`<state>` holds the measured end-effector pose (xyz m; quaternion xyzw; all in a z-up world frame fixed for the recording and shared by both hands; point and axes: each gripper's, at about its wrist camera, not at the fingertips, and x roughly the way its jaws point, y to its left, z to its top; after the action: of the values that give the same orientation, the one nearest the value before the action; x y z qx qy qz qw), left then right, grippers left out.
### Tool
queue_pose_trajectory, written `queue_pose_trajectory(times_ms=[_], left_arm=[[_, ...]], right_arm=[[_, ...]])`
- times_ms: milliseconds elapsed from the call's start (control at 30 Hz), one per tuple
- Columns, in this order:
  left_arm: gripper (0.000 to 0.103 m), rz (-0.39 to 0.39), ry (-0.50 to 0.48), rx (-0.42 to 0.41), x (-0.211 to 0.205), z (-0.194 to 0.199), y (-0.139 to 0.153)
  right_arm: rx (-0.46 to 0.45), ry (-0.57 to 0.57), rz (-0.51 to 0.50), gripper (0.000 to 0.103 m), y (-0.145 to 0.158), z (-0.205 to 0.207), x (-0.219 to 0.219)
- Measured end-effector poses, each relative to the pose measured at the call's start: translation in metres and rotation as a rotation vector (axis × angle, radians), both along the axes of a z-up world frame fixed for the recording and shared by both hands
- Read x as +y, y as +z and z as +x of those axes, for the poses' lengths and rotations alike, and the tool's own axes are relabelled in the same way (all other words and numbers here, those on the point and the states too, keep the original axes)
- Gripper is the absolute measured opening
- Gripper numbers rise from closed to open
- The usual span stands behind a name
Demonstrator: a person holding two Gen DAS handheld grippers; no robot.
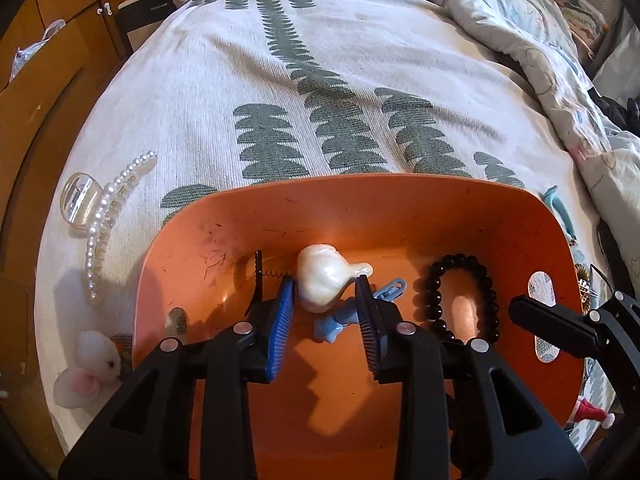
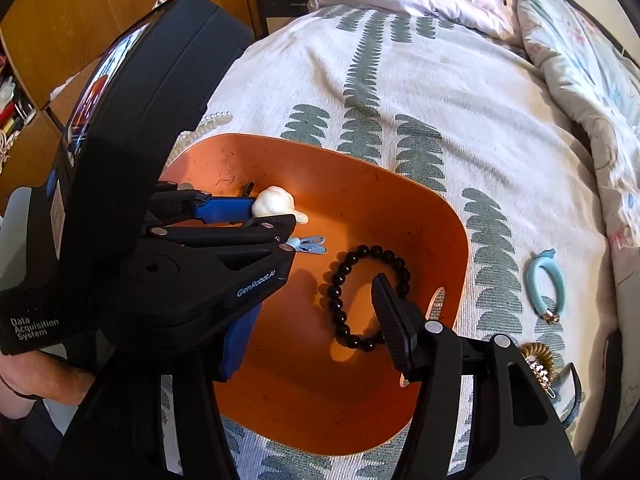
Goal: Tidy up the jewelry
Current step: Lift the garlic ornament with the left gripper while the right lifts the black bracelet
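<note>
An orange tray (image 1: pixel 360 208) (image 2: pixel 360 184) lies on the bed. In it are a pearly white hair clip (image 1: pixel 324 280) (image 2: pixel 272 202), a small blue clip (image 1: pixel 388 290) (image 2: pixel 310 245), a black toothed clip (image 1: pixel 258 276) and a black bead bracelet (image 1: pixel 436 292) (image 2: pixel 340 272). My left gripper (image 1: pixel 325 292) points down into the tray. Its blue pads stand apart on either side of the white clip, which rests on the tray floor. My right gripper (image 2: pixel 318 304) is open over the bracelet, with one black finger (image 2: pixel 390 320) inside the bead ring. The other finger is mostly hidden behind the left gripper.
On the bedspread left of the tray lie a pearl claw clip (image 1: pixel 108 208) and a fluffy white bunny ornament (image 1: pixel 96 360). To the right lie a light blue hair piece (image 2: pixel 546 284), a gold coil tie (image 2: pixel 538 354) and a rhinestone clip (image 2: pixel 542 374). A rumpled quilt (image 2: pixel 580 60) borders the far right.
</note>
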<state>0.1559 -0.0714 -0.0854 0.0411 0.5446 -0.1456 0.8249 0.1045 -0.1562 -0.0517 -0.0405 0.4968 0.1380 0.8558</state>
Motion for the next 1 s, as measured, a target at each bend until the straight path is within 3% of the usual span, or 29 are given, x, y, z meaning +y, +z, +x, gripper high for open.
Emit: queue_pose_trajectory(times_ms=[200,567,667,867,1000], left_arm=[[0.026,-0.057,0.003,0.019,0.009,0.001,0.003],[0.026,-0.128,0.033,-0.026,0.034,-0.005,0.035],[0.026,-0.150,0.051,-0.042,0.046,-0.007,0.049],[0.026,-0.166,0.098,-0.090,0.064,-0.010,0.070],[0.026,-0.175,0.111,-0.087,0.068,-0.008,0.070]], right_arm=[[-0.016,0.014,0.027,0.059,0.007,-0.003,0.000],[-0.036,0.023,0.072,0.059,0.022,-0.010,-0.012],[0.001,0.053,0.034,0.059,0.015,-0.009,0.002],[0.088,-0.001,-0.075,0.059,-0.012,0.007,0.025],[0.078,-0.042,-0.132,0.058,-0.016,0.011,0.027]])
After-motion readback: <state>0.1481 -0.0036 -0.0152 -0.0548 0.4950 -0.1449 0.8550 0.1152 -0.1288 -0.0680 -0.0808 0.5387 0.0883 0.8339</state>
